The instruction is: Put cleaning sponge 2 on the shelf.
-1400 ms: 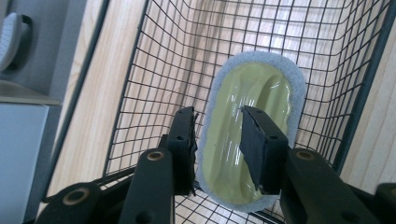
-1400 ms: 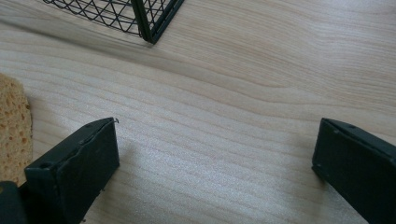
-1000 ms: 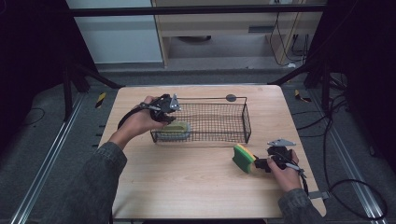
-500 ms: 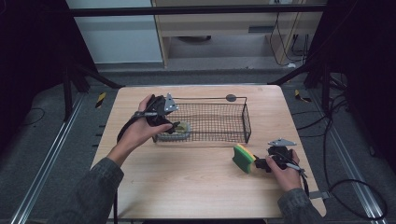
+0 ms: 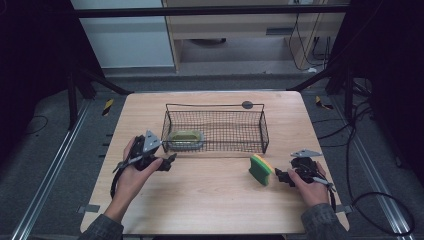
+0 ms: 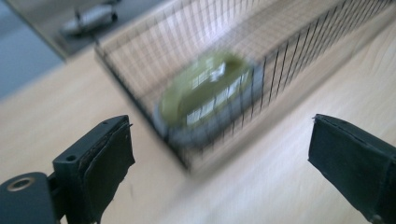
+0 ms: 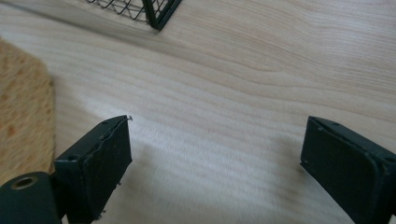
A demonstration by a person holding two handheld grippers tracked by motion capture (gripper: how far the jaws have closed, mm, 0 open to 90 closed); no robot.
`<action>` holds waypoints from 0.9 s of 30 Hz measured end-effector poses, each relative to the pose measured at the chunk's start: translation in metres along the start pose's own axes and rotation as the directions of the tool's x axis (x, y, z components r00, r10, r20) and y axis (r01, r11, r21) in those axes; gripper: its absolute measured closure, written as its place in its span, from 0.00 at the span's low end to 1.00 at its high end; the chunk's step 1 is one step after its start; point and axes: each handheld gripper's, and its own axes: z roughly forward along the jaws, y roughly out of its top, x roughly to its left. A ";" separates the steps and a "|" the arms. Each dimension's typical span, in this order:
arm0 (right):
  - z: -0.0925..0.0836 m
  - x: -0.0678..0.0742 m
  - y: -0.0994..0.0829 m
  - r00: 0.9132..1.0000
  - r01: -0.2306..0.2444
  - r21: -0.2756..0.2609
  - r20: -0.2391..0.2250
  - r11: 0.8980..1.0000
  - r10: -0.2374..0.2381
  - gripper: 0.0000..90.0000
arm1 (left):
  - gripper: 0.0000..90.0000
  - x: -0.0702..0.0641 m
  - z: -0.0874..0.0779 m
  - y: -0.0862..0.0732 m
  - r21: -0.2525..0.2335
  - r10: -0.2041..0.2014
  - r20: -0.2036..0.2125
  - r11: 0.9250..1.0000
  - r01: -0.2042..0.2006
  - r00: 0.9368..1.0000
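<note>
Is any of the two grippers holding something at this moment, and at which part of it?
Nothing is held. The left gripper is open beside the wire basket, where the green sponge lies. The right gripper is open near the sponge on the table, not gripping it.

Grey sleeves (image 5: pixel 102 231); blk tools (image 5: pixel 167 162) w/ grey plates.

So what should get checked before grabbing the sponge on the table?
1. Right gripper open: ok, nothing between its jaws, which have just been closing a little.
2. Sponge free on the table, beside that gripper: ok.
3. Basket has room: ok, one green sponge at its left end.
4. Left gripper out of the basket, open: ok.
5. Sponge lined up between the jaws: not ok.
</note>
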 end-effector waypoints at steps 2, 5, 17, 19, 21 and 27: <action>-0.007 0.001 0.001 1.000 0.025 0.018 -0.003 1.000 -0.024 0.11 | 0.06 0.001 -0.002 -0.016 0.012 -0.055 0.002 0.998 0.055 0.998; -0.019 0.005 0.002 0.998 0.060 0.054 -0.013 0.997 -0.059 0.11 | 0.07 0.003 0.008 -0.035 0.064 -0.091 0.017 0.994 0.090 0.996; -0.048 0.043 -0.002 0.989 0.131 0.175 -0.085 0.976 -0.118 0.17 | 0.07 0.010 0.032 -0.065 0.152 -0.195 0.043 0.971 0.186 0.980; -0.051 0.051 0.004 0.987 0.148 0.186 -0.095 0.971 -0.132 0.17 | 0.06 0.010 0.035 -0.068 0.154 -0.224 0.055 0.965 0.213 0.973; -0.053 0.058 0.009 0.984 0.163 0.205 -0.104 0.965 -0.144 0.17 | 0.07 0.009 0.038 -0.070 0.170 -0.215 0.054 0.964 0.203 0.975; -0.059 0.070 0.024 0.976 0.206 0.232 -0.123 0.951 -0.181 0.18 | 0.01 0.010 0.041 -0.074 0.139 -0.225 0.064 0.967 0.215 0.972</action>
